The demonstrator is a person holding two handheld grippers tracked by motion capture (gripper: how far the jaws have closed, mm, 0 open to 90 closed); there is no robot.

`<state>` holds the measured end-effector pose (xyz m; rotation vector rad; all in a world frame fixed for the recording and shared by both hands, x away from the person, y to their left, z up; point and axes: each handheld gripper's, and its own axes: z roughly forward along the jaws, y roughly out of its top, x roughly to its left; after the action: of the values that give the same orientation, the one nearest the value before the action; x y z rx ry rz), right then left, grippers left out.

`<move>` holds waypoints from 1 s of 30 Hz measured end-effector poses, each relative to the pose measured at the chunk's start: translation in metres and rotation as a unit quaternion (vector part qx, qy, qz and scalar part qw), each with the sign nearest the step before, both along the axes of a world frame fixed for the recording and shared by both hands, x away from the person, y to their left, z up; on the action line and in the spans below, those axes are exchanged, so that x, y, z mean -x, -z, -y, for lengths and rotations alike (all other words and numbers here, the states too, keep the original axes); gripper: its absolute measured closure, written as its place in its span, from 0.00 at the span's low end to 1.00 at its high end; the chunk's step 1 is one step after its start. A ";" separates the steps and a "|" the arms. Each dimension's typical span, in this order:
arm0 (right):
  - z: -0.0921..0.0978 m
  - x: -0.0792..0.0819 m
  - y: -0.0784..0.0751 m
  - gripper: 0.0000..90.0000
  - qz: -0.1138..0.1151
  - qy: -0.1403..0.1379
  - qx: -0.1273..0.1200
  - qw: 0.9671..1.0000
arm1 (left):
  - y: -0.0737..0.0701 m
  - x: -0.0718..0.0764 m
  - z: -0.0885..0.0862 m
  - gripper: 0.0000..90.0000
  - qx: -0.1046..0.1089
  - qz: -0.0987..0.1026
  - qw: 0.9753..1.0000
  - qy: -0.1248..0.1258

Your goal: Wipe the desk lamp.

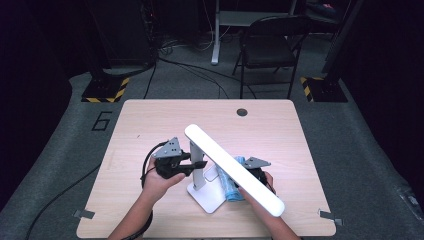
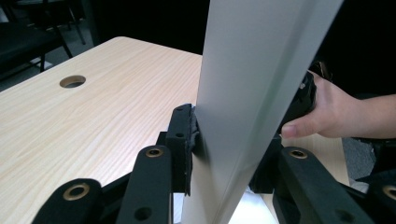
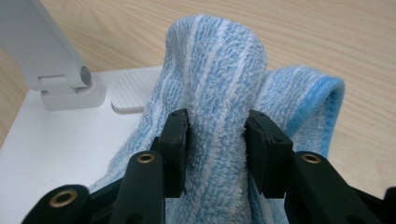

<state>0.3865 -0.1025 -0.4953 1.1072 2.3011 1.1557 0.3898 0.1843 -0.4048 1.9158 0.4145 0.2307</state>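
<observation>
One lamp [image 1: 232, 170], one cloth [image 3: 219, 93] (each tool-gripped).

Light wood table [image 1: 150, 125] w/ a round cable hole [image 1: 242, 112] near its far edge, metal clips at both near corners. Grey floor [image 1: 75, 130] w/ a "6" [image 1: 101, 120] marked on it, left of the table. Black folding chair [image 1: 270, 47] stands beyond the far edge, a white desk leg [image 1: 216, 35] behind it. Two stand bases w/ yellow-black hazard tape [image 1: 105, 90] at left & right. Cables [image 1: 185, 65] run across the floor; room around is dark
</observation>
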 end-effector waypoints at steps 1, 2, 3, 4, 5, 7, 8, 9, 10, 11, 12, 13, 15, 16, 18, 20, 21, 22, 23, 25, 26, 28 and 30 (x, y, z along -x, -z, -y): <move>-0.001 0.001 -0.003 0.68 0.001 0.002 -0.001 1.000 | 0.000 0.000 0.000 0.77 0.001 0.002 1.000 0.004; -0.001 0.001 -0.003 0.68 0.001 0.002 -0.001 1.000 | 0.000 0.000 0.001 0.77 0.004 -0.001 1.000 0.006; -0.002 0.001 -0.003 0.68 0.000 0.007 -0.006 1.000 | 0.001 0.000 0.001 0.78 0.005 0.000 1.000 0.009; -0.001 0.000 -0.004 0.69 0.004 0.004 -0.007 1.000 | 0.001 0.000 0.001 0.79 0.009 -0.002 1.000 0.011; -0.002 -0.001 -0.005 0.69 0.000 0.005 -0.010 1.000 | 0.002 0.000 0.001 0.80 0.015 -0.009 1.000 0.016; -0.006 -0.003 -0.007 0.70 -0.001 0.002 -0.007 1.000 | 0.002 0.000 0.002 0.81 0.018 -0.005 1.000 0.018; -0.006 -0.003 -0.007 0.70 -0.001 0.002 -0.007 1.000 | 0.002 0.000 0.002 0.81 0.018 -0.005 1.000 0.018; -0.010 -0.004 -0.008 0.70 0.005 -0.003 -0.008 1.000 | 0.002 0.000 0.003 0.82 0.016 -0.002 1.000 0.017; -0.010 -0.004 -0.008 0.70 0.005 -0.003 -0.008 1.000 | 0.002 0.000 0.003 0.82 0.016 -0.002 1.000 0.017; -0.017 -0.004 -0.009 0.70 0.004 -0.013 -0.008 1.000 | 0.001 0.001 0.004 0.82 0.011 0.002 1.000 0.014; -0.017 -0.004 -0.009 0.70 0.004 -0.013 -0.008 1.000 | 0.001 0.001 0.004 0.82 0.009 0.003 1.000 0.012; -0.024 -0.004 -0.009 0.69 0.005 -0.020 -0.004 1.000 | 0.001 0.001 0.005 0.82 0.011 0.003 1.000 0.011; -0.032 -0.006 -0.008 0.64 0.004 -0.024 0.001 1.000 | 0.001 0.001 0.005 0.82 0.011 0.002 1.000 0.001; -0.032 -0.006 -0.008 0.64 0.004 -0.024 0.001 1.000 | 0.001 0.001 0.005 0.82 0.011 0.002 1.000 0.001; -0.040 -0.007 -0.006 0.57 -0.008 -0.022 0.004 1.000 | 0.002 0.001 0.004 0.81 0.017 -0.009 1.000 0.003; -0.045 -0.005 -0.004 0.54 -0.009 -0.017 0.003 1.000 | 0.001 0.000 0.002 0.80 0.023 -0.017 1.000 0.000; -0.050 -0.001 -0.003 0.52 -0.007 -0.016 0.005 1.000 | -0.001 0.000 0.001 0.78 0.030 -0.021 0.999 -0.004; -0.050 -0.001 -0.003 0.52 -0.007 -0.016 0.005 1.000 | -0.003 0.001 0.000 0.78 0.041 -0.026 0.999 -0.005; -0.052 0.002 0.000 0.52 0.001 -0.022 0.023 0.999 | -0.007 0.001 -0.004 0.76 0.043 -0.020 0.999 -0.003; -0.056 0.003 0.002 0.52 0.011 -0.021 0.035 0.999 | -0.011 0.003 -0.005 0.76 0.045 -0.018 0.999 -0.003; -0.056 0.003 0.002 0.52 0.011 -0.021 0.035 0.999 | -0.011 0.003 -0.005 0.76 0.045 -0.018 0.999 -0.003; -0.057 0.004 0.002 0.52 0.008 -0.020 0.038 0.999 | -0.015 0.005 -0.006 0.78 0.045 -0.013 0.999 -0.002; -0.058 0.002 0.001 0.53 0.007 -0.021 0.037 0.999 | -0.017 0.007 -0.004 0.80 0.031 -0.006 0.999 -0.004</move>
<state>0.3842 -0.0441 -0.4962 1.0248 2.3468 1.0821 0.3828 0.1888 -0.3877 1.8551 0.4330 0.2083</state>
